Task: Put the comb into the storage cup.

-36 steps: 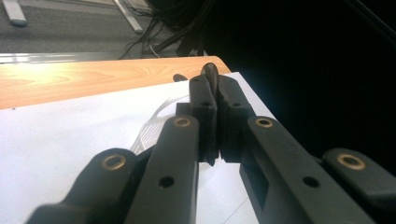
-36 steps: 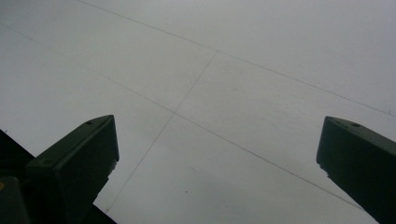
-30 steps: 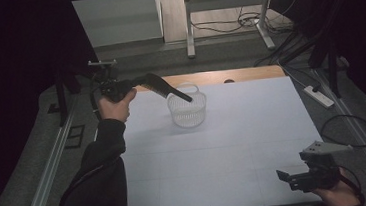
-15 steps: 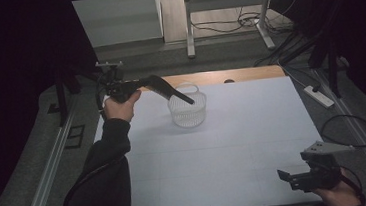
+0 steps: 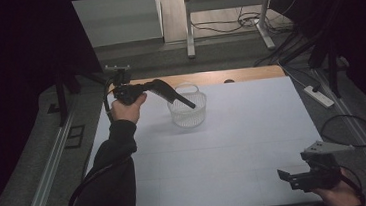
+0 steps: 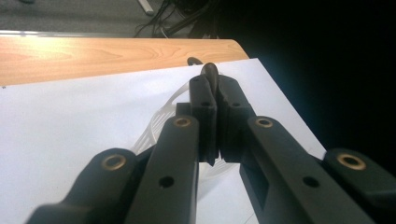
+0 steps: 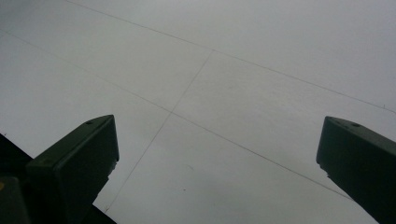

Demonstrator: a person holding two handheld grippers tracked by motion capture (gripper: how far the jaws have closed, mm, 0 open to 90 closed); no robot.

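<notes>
A white mesh basket with a handle stands on the white table top near its far edge; its rim shows under the jaws in the left gripper view. My left gripper slants down over the basket's mouth. Its jaws are pressed together, and a small dark rounded thing pokes out between the tips. My right gripper rests low at the near right corner, jaws wide apart with bare table between them.
A strip of bare wood runs along the table's far edge, with a small dark spot on it. A white power strip and cables lie on the floor at the right. Metal rails flank the table.
My left gripper has moved right and sunk a little, so its tips now hang over the basket. The right gripper has stayed in place.
</notes>
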